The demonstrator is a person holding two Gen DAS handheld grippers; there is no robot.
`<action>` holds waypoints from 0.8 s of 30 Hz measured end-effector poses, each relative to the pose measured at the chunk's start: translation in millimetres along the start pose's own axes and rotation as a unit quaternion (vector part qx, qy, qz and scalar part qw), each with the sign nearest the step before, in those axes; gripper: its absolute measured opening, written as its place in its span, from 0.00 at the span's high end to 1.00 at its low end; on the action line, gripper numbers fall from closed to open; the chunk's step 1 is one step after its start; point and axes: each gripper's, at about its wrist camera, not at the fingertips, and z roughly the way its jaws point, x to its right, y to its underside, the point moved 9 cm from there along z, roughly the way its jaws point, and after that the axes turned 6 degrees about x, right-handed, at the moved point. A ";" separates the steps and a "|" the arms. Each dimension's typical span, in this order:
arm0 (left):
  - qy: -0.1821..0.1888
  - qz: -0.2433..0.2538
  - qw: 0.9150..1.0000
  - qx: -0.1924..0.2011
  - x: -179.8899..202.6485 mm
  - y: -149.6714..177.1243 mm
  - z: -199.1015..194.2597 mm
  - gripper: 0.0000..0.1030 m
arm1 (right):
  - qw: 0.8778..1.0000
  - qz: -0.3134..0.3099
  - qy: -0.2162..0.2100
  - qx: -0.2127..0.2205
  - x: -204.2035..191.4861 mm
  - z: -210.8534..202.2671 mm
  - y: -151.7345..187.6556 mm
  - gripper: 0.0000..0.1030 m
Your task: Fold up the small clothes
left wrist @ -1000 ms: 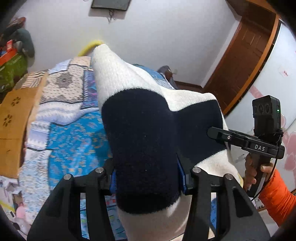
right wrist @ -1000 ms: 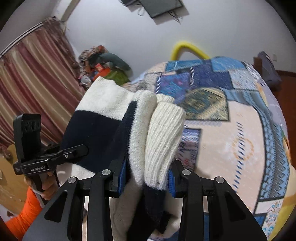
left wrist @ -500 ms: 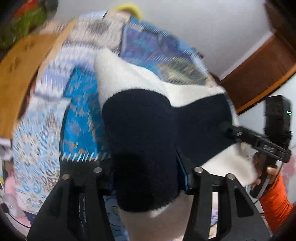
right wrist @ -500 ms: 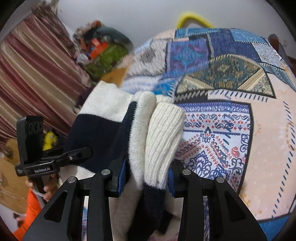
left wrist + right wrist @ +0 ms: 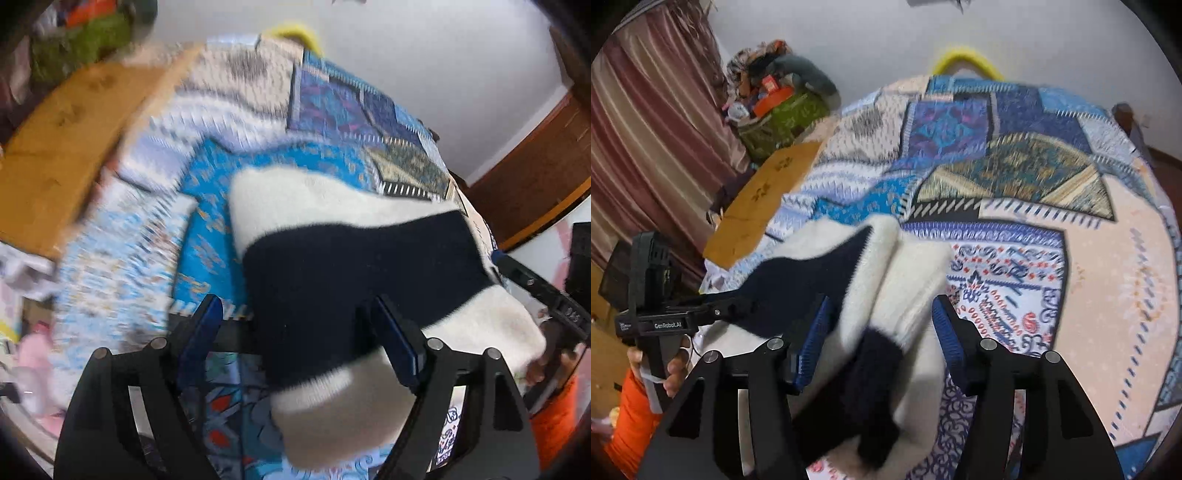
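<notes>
A folded cream and navy knit sweater (image 5: 354,266) lies low over the patchwork bedspread (image 5: 122,258). My left gripper (image 5: 299,332) is open, its blue-padded fingers spread with a gap on the left of the sweater. In the right wrist view the sweater (image 5: 871,295) sits between the fingers of my right gripper (image 5: 879,332), which is open, the pads apart from the cloth. Each gripper shows at the edge of the other's view: the right one (image 5: 546,295), the left one (image 5: 676,321).
The bed's patchwork cover (image 5: 1052,221) stretches ahead and to the right. An orange-brown board (image 5: 764,195) lies at the bed's left side. A pile of clutter (image 5: 775,99) and striped curtains (image 5: 646,147) stand at the far left. A wooden door (image 5: 535,166) is at the right.
Both grippers have opened and let go of the sweater. They tilted down toward the bed, and the sweater dropped lower onto the bedspread.
</notes>
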 end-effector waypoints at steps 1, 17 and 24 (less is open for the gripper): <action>-0.006 0.009 1.000 0.014 3.3 -3.9 -11.0 0.20 | 1.000 -0.004 0.002 0.009 -3.1 -8.9 -3.2 0.48; -0.020 0.125 0.940 0.318 134.1 -15.2 -267.5 0.20 | 0.963 -0.114 -0.052 0.239 -134.8 -219.2 -30.9 0.48; -0.048 0.145 0.909 0.388 157.8 15.3 -322.0 0.19 | 0.931 -0.149 -0.028 0.332 -174.4 -283.1 -9.4 0.47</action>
